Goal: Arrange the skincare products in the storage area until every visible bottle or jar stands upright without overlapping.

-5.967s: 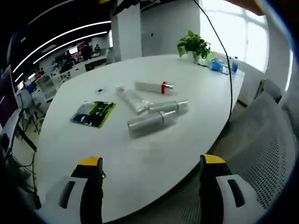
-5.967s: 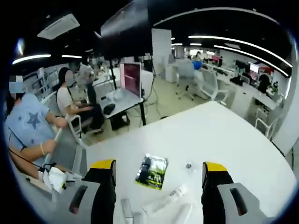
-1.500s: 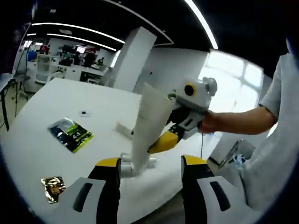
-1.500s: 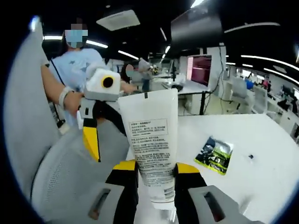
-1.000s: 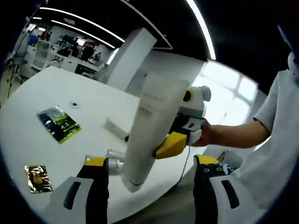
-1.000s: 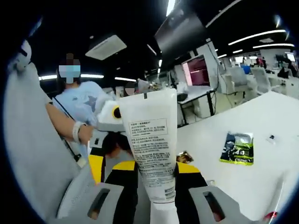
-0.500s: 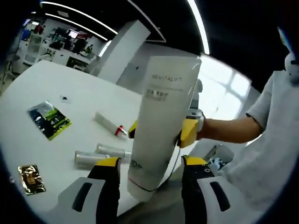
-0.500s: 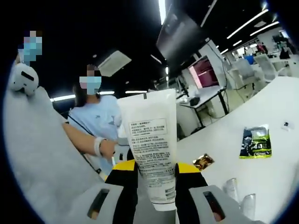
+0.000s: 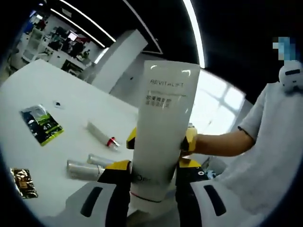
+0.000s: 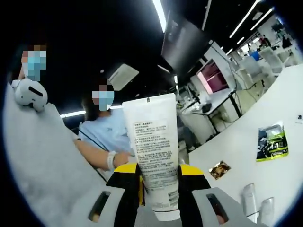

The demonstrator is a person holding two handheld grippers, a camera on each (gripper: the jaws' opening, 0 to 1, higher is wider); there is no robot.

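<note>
The right gripper clamps a white squeeze tube between its yellow-tipped jaws, low on the body just above the cap; the tube stands up along the jaws with its crimped end on top and its printed back label facing the camera. In the left gripper view the same tube shows its front, lettered REVITALIFT, and sits between the left gripper jaws, whose yellow tips press against both sides near the cap, so both grippers grip it at once. The right gripper's yellow jaws reach in behind the tube, carried by a bare forearm stretched level from a white short sleeve.

The tube is lifted clear above the near edge of the white table. On the table lie two silver bottles side by side, a white tube with a red cap beyond them, a green-and-black sachet and a gold sachet. In the right gripper view a seated person in a light blue shirt is behind the tube.
</note>
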